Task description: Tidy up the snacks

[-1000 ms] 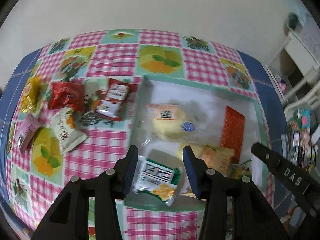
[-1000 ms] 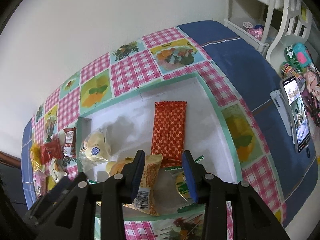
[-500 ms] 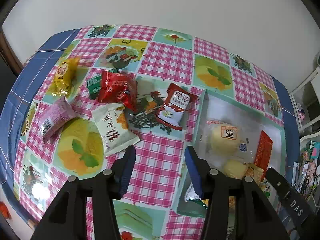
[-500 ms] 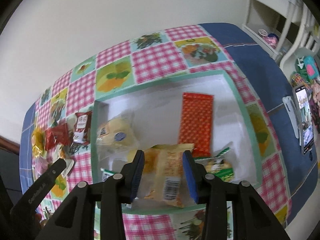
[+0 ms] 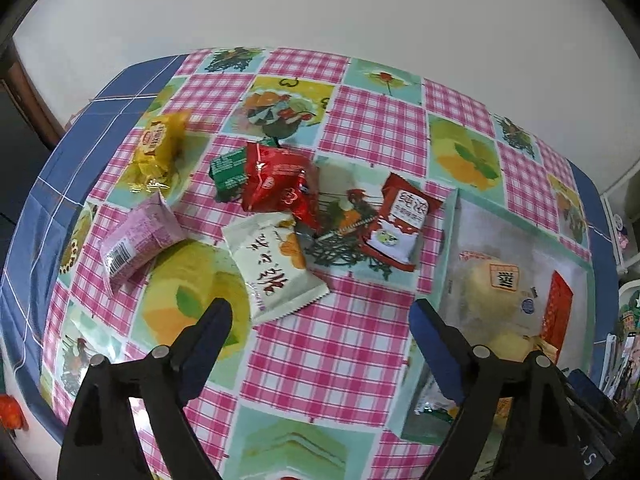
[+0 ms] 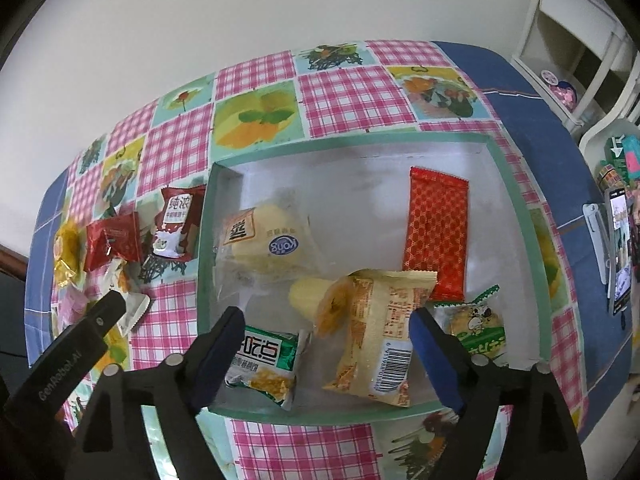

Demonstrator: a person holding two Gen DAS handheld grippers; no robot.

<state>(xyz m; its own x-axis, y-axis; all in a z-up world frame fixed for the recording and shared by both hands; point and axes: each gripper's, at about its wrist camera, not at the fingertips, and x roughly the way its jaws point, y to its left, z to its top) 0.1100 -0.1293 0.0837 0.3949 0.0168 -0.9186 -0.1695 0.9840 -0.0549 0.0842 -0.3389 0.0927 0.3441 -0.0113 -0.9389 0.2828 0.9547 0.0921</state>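
Left gripper (image 5: 320, 320) hangs over the checked tablecloth (image 5: 332, 356), jaws spread wide, having just been opening, with nothing between them. Beyond its fingertips six loose snacks lie on the cloth: a white packet (image 5: 276, 268) nearest, a pink packet (image 5: 138, 240) to its left, a yellow packet (image 5: 158, 152) further back, a red packet (image 5: 280, 188) lying over the edge of a green packet (image 5: 226, 168), and a red-and-white packet (image 5: 398, 226) just beside the tray's left wall. The teal-rimmed tray (image 6: 520, 216) sits on the right part of the table. Right gripper (image 6: 328, 328) is above the tray's near side, jaws likewise wide apart and just opened; the tan barcode packet (image 6: 376, 336) lies flat on the tray floor between the fingers, and the pads do not press on it. Also in the tray: a clear-wrapped bun (image 6: 268, 240) at left, a flat orange-red packet (image 6: 438, 232) at right, a green-and-white packet (image 6: 268, 364) near the left finger, a green cartoon packet (image 6: 476, 328) near the right finger. A small yellow piece (image 6: 308, 296) shows behind the tan packet; its wrapper is unclear.
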